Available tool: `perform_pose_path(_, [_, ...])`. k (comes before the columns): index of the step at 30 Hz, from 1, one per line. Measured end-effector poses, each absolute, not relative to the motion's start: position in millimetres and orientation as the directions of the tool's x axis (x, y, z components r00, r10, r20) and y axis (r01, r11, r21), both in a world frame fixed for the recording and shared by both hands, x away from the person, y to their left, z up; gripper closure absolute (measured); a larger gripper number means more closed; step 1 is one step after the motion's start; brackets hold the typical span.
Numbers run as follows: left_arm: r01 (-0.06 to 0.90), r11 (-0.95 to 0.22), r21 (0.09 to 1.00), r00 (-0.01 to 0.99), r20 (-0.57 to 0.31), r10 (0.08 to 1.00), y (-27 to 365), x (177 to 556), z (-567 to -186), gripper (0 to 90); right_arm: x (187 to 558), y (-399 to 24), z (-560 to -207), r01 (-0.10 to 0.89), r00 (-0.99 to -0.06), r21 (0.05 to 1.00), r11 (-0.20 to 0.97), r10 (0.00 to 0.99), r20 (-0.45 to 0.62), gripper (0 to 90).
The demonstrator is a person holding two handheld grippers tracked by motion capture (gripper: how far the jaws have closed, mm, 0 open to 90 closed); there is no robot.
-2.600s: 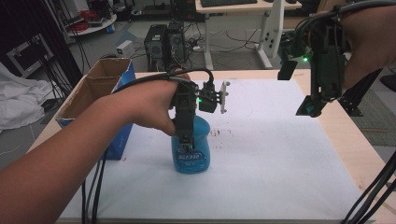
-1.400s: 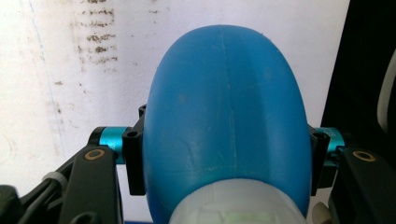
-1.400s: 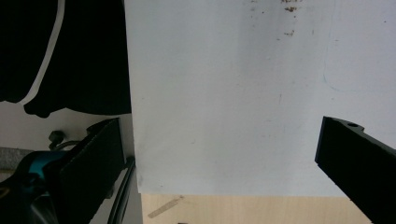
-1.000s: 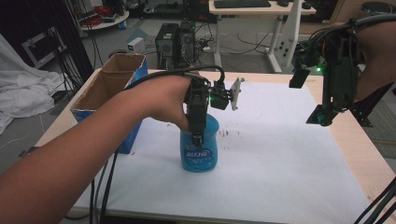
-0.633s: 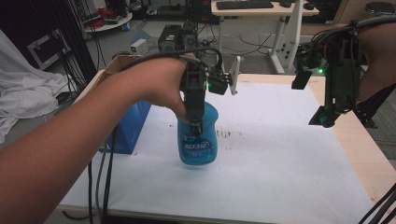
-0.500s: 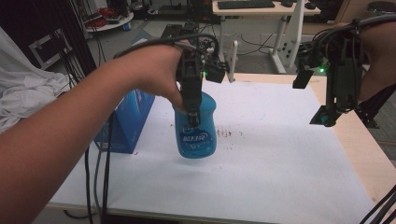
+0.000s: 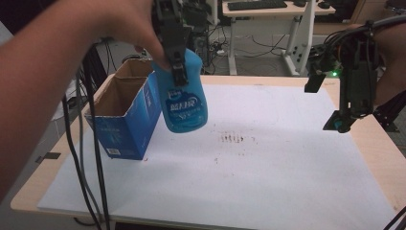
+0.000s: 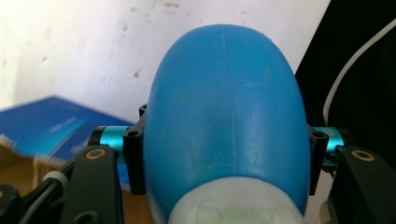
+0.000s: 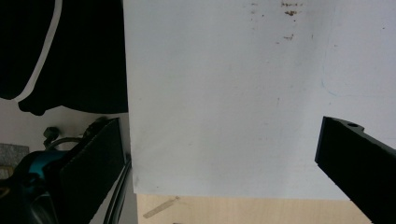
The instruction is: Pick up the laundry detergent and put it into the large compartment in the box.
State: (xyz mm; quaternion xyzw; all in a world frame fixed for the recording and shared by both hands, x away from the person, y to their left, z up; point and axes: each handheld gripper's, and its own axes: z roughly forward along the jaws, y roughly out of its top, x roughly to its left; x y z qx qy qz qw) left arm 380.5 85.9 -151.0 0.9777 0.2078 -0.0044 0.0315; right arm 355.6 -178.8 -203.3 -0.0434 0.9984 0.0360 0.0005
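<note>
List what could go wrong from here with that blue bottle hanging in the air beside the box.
The left gripper clamps the blue bottle only near its top, on smooth rounded sides, so the bottle may slip or swing out. It hangs close to the open cardboard box; a low pass could catch the rim and tip the box. The right gripper hovers open, too far away to catch anything.

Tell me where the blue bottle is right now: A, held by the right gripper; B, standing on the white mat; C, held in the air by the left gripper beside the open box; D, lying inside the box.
C: the left gripper clamps the blue bottle clear of the white mat, next to the open box.
</note>
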Motion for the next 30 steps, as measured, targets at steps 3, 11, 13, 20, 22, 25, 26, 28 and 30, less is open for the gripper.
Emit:
perform_pose_path(3, [0.468,-0.881,0.07,0.884,-0.015,0.468,100.8,382.3,-137.5,38.2,356.7,-180.0,-202.5,-0.083,-0.997,0.074,0.994,-0.082,-0.006,0.8])
perform_pose_path(11, [0.633,-0.771,0.071,0.774,-0.031,0.632,142.5,390.4,-114.7,38.2,358.4,-175.2,-205.9,-0.086,-0.996,0.069,0.994,-0.086,-0.002,0.7])
perform_pose_path(13, [0.67,-0.738,0.078,0.742,-0.035,0.67,155.0,391.8,-110.1,38.2,357.6,-172.7,-207.2,-0.093,-0.996,0.069,0.993,-0.093,0.0,0.8])
perform_pose_path(20, [0.831,-0.546,0.103,0.553,-0.048,0.832,202.8,398.9,-98.4,38.2,359.7,-172.0,-207.9,-0.089,-0.996,0.068,0.994,-0.09,0.003,0.8])
perform_pose_path(22, [0.855,-0.509,0.099,0.515,-0.039,0.856,212.7,400.7,-99.6,38.2,360.3,-171.0,-208.7,-0.087,-0.996,0.065,0.994,-0.088,0.004,0.7])
perform_pose_path(25, [0.875,-0.477,0.086,0.48,-0.02,0.877,223.2,403.8,-103.8,38.2,361.2,-168.8,-210.2,-0.088,-0.996,0.072,0.994,-0.089,0.006,0.7])
perform_pose_path(26, [0.883,-0.462,0.083,0.465,-0.019,0.885,226.0,404.5,-105.2,38.2,361.4,-167.9,-210.9,-0.088,-0.996,0.07,0.994,-0.089,0.008,0.8])
perform_pose_path(28, [0.895,-0.44,0.078,0.442,-0.019,0.897,231.4,406.4,-107.5,38.2,361.8,-166.3,-211.7,-0.087,-0.996,0.061,0.994,-0.087,0.011,0.8])
perform_pose_path(30, [0.904,-0.42,0.076,0.423,-0.025,0.906,235.7,407.7,-109.9,38.2,362.6,-164.9,-212.3,-0.091,-0.996,0.064,0.994,-0.092,0.014,0.8])
